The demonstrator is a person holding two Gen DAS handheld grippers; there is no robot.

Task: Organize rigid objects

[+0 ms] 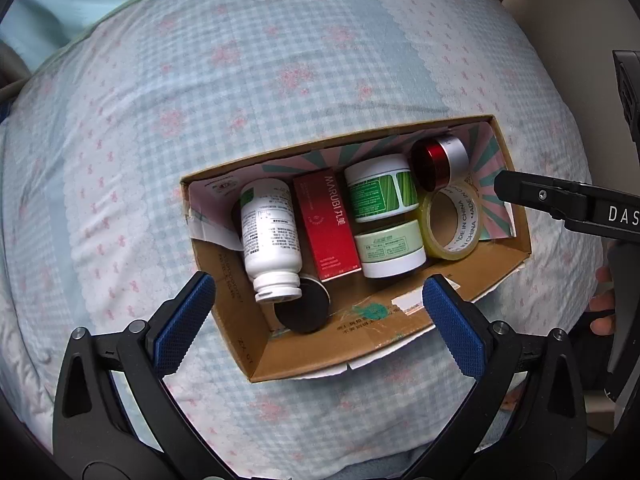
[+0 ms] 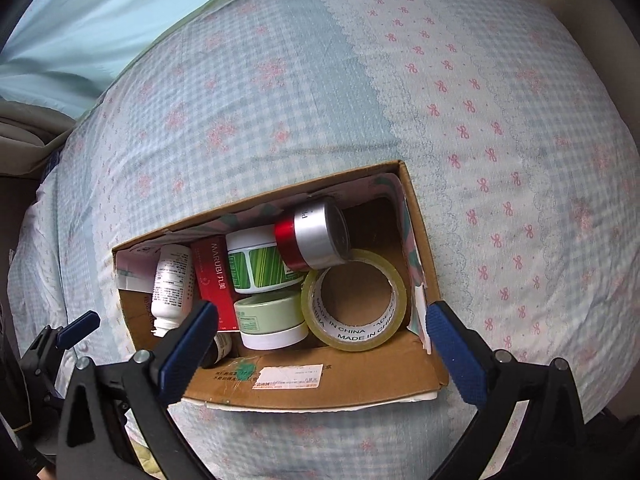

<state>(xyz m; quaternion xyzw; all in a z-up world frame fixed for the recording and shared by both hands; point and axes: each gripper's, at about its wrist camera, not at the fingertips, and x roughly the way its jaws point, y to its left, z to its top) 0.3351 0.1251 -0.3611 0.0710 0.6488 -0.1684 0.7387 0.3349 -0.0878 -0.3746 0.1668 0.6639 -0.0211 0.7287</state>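
Below both hand-held grippers, a cardboard box (image 1: 400, 320) sits on a bed covered in a pale blue checked quilt (image 1: 240, 80) with pink flowers. The left hand-held gripper (image 1: 318, 300) hangs over the box's near wall with its blue pads spread wide and nothing between them. The right hand-held gripper (image 2: 320, 332) likewise stands wide apart and empty above the near right part of the box.

Inside the box, beyond the left hand-held gripper's fingertips, a white pill bottle (image 1: 270, 236) lies on its side, its cap over a dark round lid (image 1: 306, 312). Just beside it lies a red carton (image 1: 328, 224) marked MARUBI. Further toward the right hand-held gripper come two white jars with green labels, one (image 1: 380, 194) behind the other (image 1: 390, 248), then a roll of clear tape (image 2: 354, 300) printed MADE IN CHINA. A red and silver jar (image 2: 316, 240) lies tipped, resting on the tape's far edge.
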